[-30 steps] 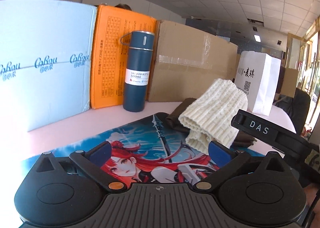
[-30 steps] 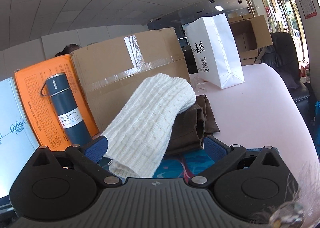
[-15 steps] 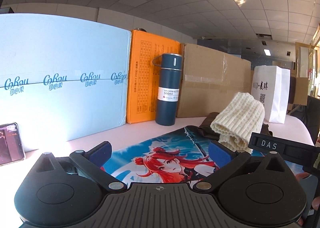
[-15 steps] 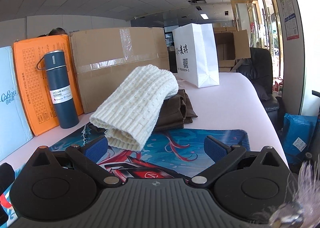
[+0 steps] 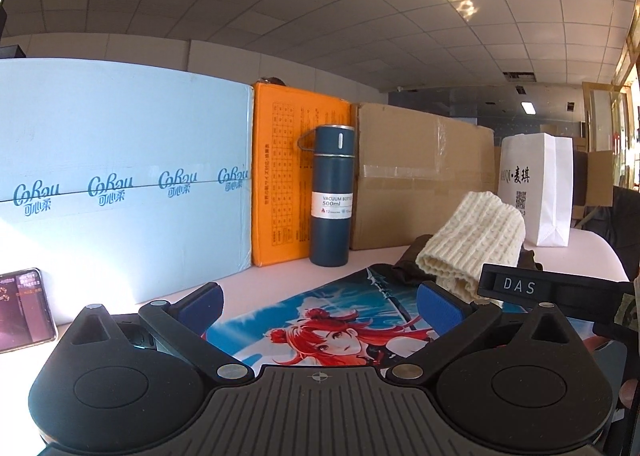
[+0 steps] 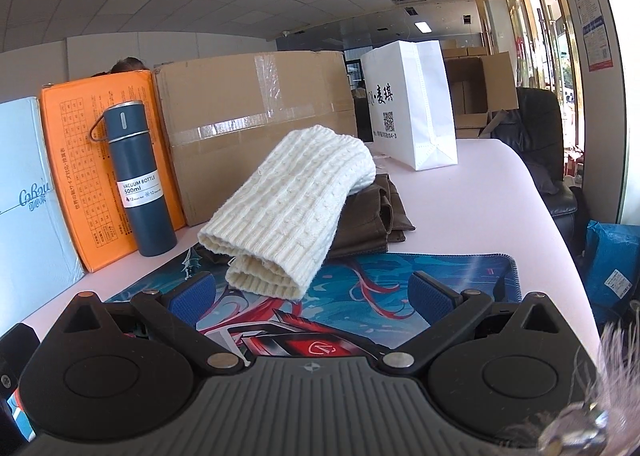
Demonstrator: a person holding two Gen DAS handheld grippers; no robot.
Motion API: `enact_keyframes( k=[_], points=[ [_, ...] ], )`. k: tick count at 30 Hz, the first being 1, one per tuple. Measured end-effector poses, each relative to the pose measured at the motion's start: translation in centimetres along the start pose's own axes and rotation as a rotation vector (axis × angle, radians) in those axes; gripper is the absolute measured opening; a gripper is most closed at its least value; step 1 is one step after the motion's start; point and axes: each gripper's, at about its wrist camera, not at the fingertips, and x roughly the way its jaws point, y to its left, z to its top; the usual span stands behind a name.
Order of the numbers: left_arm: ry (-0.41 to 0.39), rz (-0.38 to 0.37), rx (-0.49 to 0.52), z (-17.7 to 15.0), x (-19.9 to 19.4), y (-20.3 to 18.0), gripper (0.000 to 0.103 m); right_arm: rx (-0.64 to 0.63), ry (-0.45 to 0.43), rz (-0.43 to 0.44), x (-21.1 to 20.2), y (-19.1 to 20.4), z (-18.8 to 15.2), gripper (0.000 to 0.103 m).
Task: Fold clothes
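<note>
Knit bundle, where it is: the folded cream ribbed-knit garment (image 6: 294, 208) lies in the middle of the right wrist view, draped over a folded brown cloth garment (image 6: 370, 216); its near end overhangs onto the blue printed desk mat with a red-haired cartoon figure (image 6: 452, 272).
Main risk: the cream piece rests off-centre on the brown one, so a nudge or a pull at the overhanging end would likely slide it off and undo its fold.
Second risk: the tall dark blue vacuum bottle with a white label (image 5: 331, 196) stands upright at centre of the left wrist view, just beyond the mat; a sideways sweep of either tool towards the back could tip it.
Left gripper (image 5: 318, 298): jaws spread wide, nothing between them, low in frame above the mat.
Right gripper (image 6: 314, 294): jaws likewise parted and empty, the knit end just ahead of them.
Large brown cardboard box with clear tape (image 6: 256, 124): closed, contents unseen.
Pale blue printed carton (image 5: 120, 176): closed, contents unseen.
Flat orange box with a printed grid (image 5: 284, 176): closed, contents unseen.
White paper bag with black lettering (image 6: 412, 116): upper right of centre, upright; its inside is hidden.
Bottle: capped, contents unknowable.
</note>
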Motion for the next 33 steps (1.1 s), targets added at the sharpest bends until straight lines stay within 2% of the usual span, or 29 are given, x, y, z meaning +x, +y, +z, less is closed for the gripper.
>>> enact_keyframes(
  k=[9, 33],
  points=[
    [0.001, -0.002, 0.015, -0.01, 0.02, -0.21, 0.103, 0.001, 0.04, 0.013, 0.56, 0.07, -0.06, 0.103],
    [0.009, 0.002, 0.015, -0.06, 0.06, -0.21, 0.103, 0.018, 0.039, 0.026, 0.56, -0.21, -0.05, 0.103]
  ],
)
